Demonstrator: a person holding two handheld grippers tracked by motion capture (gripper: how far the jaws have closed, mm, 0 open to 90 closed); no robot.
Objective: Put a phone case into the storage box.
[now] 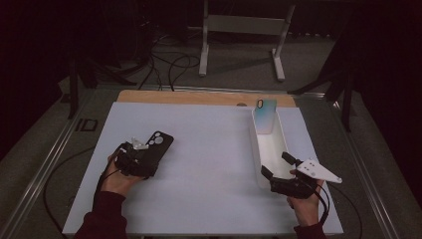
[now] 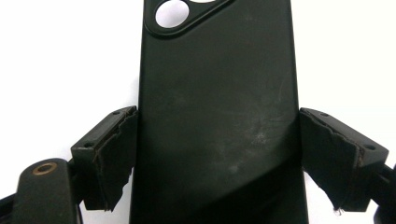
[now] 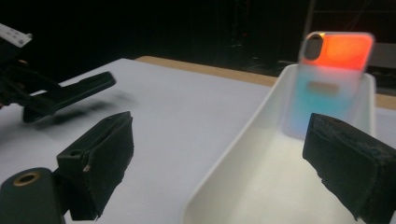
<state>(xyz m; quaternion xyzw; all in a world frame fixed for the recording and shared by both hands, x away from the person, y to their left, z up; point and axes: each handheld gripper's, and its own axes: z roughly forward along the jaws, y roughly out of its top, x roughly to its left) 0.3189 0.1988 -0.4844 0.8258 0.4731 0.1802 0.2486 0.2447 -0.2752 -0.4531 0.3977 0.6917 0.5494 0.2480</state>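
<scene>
Landmark: the long white tray (image 1: 260, 164), which lies on the right part of the white table top (image 1: 209, 164), its length running away from the person.

Left gripper (image 1: 144, 158): well to the left of the tray, near the table's left side. In the left gripper view its two pads (image 2: 114, 156) press on the long edges of the black phone case (image 2: 217, 116), one pad on each side, so the jaws are clamped on the case across its width. Camera cut-out end of the case (image 1: 158, 142) points away from the hand, toward the far end of the table. In the right gripper view the case sits clear of the table with its shadow under it, tilted, far end higher.

Right gripper (image 1: 278, 167): at the near end of the tray. Jaws wide apart, nothing between the pads. The right gripper view shows one jaw over the table just outside the tray's wall and the other over the tray's inside.

Iridescent phone case (image 1: 265, 115): stands in the far end of the tray, leaning on its end wall, camera cut-out at the top. Its colour shifts from blue-green to orange in the right gripper view (image 3: 334, 77).
</scene>
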